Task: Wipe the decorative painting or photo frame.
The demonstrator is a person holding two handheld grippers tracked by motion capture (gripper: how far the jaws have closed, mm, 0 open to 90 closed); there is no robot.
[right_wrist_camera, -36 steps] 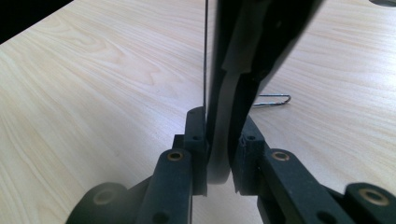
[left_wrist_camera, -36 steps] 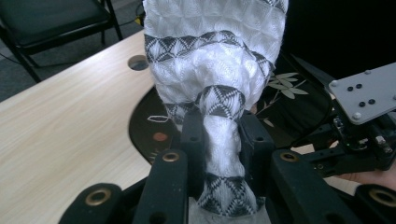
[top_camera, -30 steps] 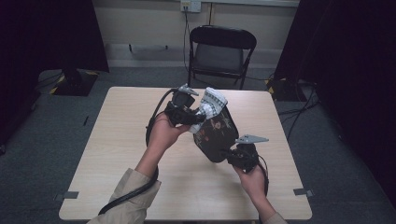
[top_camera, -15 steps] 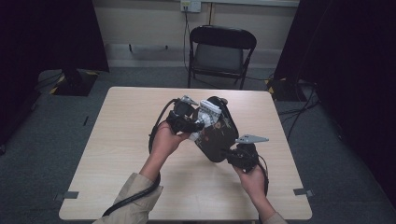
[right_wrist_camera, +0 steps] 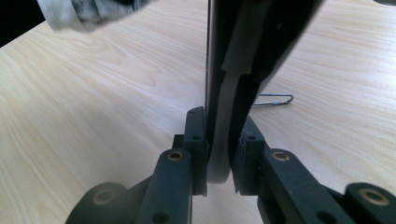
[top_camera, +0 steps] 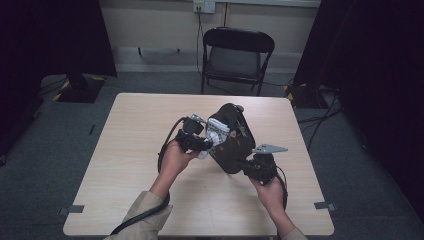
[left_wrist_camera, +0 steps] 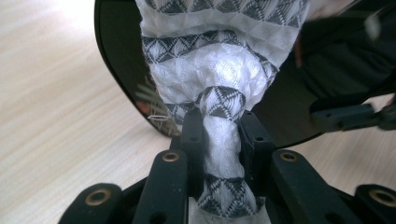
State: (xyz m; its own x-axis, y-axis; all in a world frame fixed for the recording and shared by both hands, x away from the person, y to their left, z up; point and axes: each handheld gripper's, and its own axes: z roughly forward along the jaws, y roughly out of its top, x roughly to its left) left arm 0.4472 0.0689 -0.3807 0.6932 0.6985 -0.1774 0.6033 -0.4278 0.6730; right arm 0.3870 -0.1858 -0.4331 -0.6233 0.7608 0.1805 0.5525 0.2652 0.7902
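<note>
A black pan (top_camera: 236,137) is held tilted above the middle of the wooden table (top_camera: 125,155). My right gripper (top_camera: 244,164) is shut on its handle (right_wrist_camera: 233,51) from the lower right, and the jaws clamp the handle on both sides (right_wrist_camera: 222,133). My left gripper (top_camera: 202,145) is shut on a bunched white cloth with a grey triangle pattern (top_camera: 218,132). In the left gripper view the cloth (left_wrist_camera: 219,60) fans out from between the jaws (left_wrist_camera: 219,128) and presses on the pan's glossy black surface (left_wrist_camera: 119,60). A blurred corner of the cloth (right_wrist_camera: 79,11) hangs at the upper left of the right gripper view.
A black folding chair (top_camera: 237,55) stands beyond the table's far edge. A small bent metal wire (right_wrist_camera: 273,99) lies on the table under the pan. Dark curtains hang at both sides. Bare tabletop stretches to the left and toward the near edge.
My left gripper has come down with the cloth along the pan, from its upper rim to its middle. The right gripper and the handle have stayed put.
</note>
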